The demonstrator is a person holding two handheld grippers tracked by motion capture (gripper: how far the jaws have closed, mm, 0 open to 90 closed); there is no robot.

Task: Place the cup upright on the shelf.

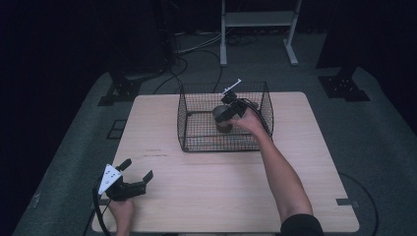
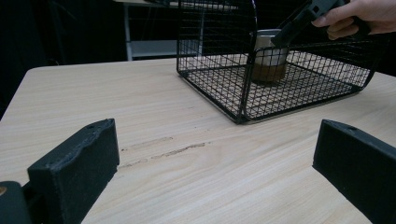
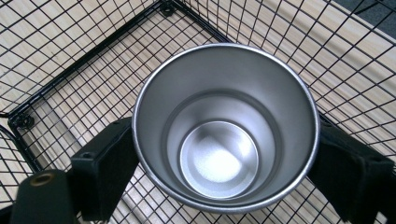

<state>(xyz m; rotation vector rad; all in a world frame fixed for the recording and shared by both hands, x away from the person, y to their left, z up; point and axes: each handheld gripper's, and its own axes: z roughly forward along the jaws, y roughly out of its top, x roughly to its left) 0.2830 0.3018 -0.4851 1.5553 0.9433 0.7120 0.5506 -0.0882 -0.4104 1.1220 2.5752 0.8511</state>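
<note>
Reaching down into the wire basket [image 1: 183, 129], the right gripper [image 1: 227, 114] has its two black jaws on either side of a metal cup [image 3: 226, 126]. In the right gripper view the jaws flank the cup's wall left and right, very near it, but whether the pads still press on the metal cannot be told. The cup stands upright on the basket's mesh floor, mouth up and empty, its shiny bottom showing; in the left gripper view its lower part looks brown. It sits toward the right half of the basket, clear of the wire walls.

The basket rests on the far middle of the pale wooden table [image 1: 236, 196]. Its black wire sides rise around the cup on all four sides, so the gripper comes in from above over the rim, with the person's right forearm [image 1: 280, 172] stretched across the tabletop.

The left gripper [image 1: 137, 177] lies at the table's near left corner, well apart from the basket, its jaws spread wide with nothing between them. Behind the table stands a white metal frame [image 1: 258, 19], with cables on the grey floor.
</note>
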